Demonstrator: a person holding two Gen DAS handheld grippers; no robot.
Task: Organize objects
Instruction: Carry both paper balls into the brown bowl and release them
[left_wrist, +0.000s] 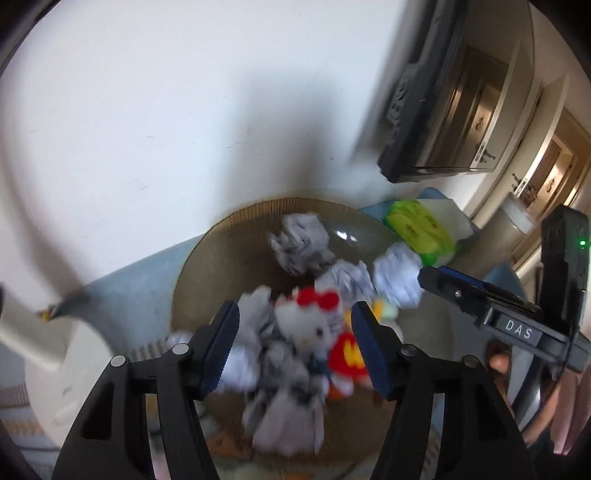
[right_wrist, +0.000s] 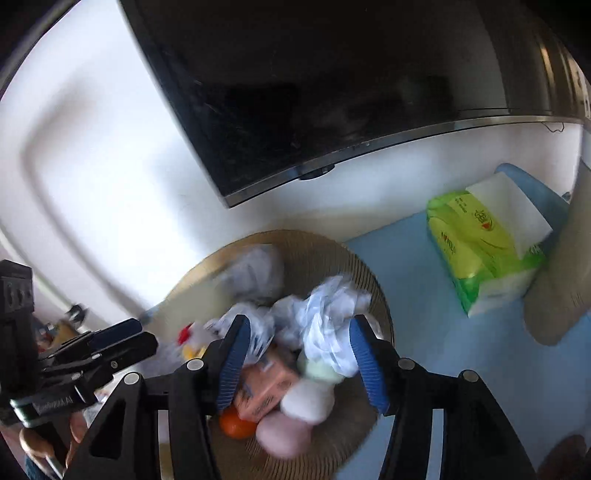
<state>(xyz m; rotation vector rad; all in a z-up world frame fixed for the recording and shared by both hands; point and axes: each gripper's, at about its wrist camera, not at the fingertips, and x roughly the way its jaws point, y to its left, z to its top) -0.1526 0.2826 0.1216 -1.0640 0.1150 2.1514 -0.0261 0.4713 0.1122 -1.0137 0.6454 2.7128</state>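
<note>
Basket of crumpled paper, plush cat, orange

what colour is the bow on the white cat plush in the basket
Red. The bow on the cat plush shows best in the left wrist view.

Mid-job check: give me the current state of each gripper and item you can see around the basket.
left gripper: open, above the pile, holding nothing
right gripper: open, over the basket, empty
woven basket: heaped with mixed items
crumpled paper balls: loose in the basket
Hello Kitty plush: on the pile, face up
orange: partly buried under a pink carton
tissue pack: on the blue surface, outside the basket, a sheet sticking out
</note>
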